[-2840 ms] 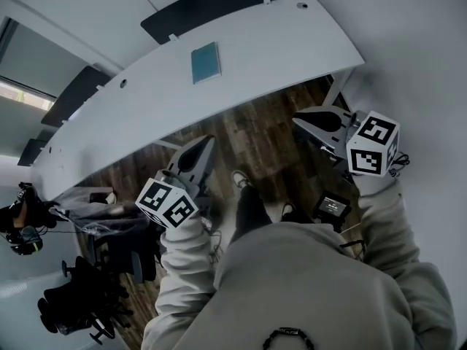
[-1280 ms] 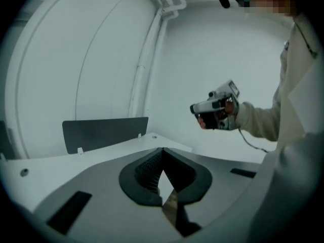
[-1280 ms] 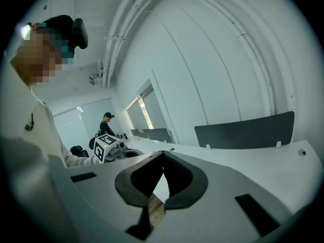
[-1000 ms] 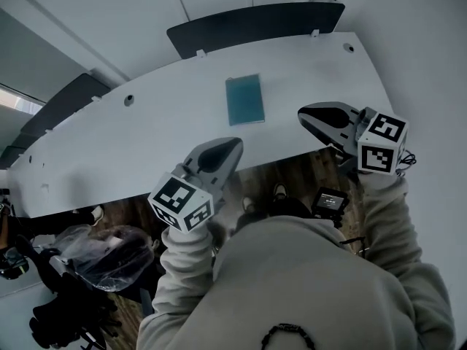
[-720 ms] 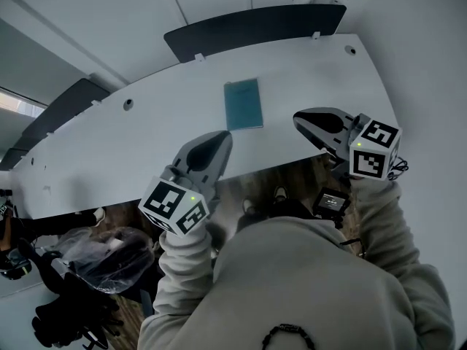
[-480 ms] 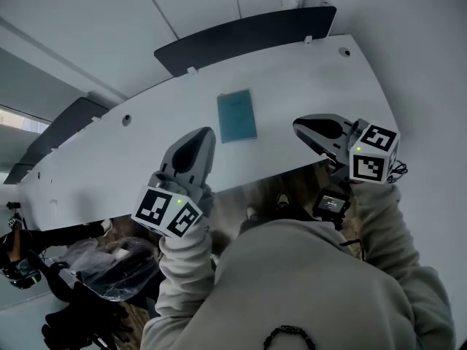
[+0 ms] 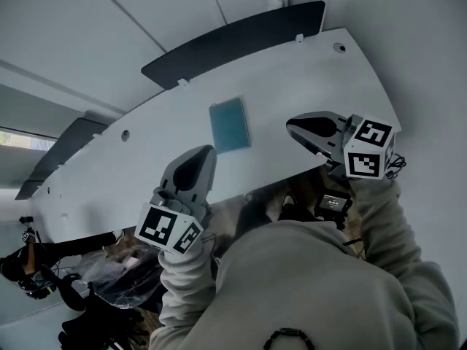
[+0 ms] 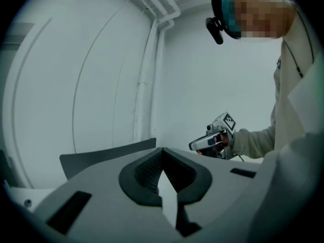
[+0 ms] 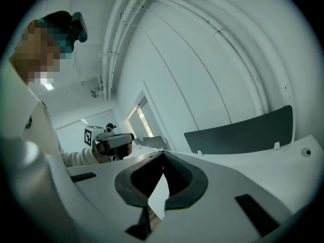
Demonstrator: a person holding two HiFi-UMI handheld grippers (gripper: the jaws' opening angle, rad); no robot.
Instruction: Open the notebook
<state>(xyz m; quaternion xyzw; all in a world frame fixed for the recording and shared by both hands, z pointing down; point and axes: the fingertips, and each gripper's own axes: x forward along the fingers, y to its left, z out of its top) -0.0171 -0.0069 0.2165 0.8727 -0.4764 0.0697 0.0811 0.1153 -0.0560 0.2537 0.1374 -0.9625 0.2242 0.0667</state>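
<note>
The teal notebook (image 7: 229,125) lies closed and flat on the white desk (image 7: 131,159), ahead of both grippers. It sits just past the left gripper (image 7: 205,152), slightly to its right, and near the right gripper (image 7: 291,125), to its left. Both pairs of jaws are clenched together on nothing, apparently clear of the cover.

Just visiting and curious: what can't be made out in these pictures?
Notebook cover, head view: too small and blurred to show print or spine side.
Notebook, both gripper views: unseen; left claw and right claw fill each lower frame.
Floor under table, head view: mostly hidden by the person's sweatshirt.
</note>
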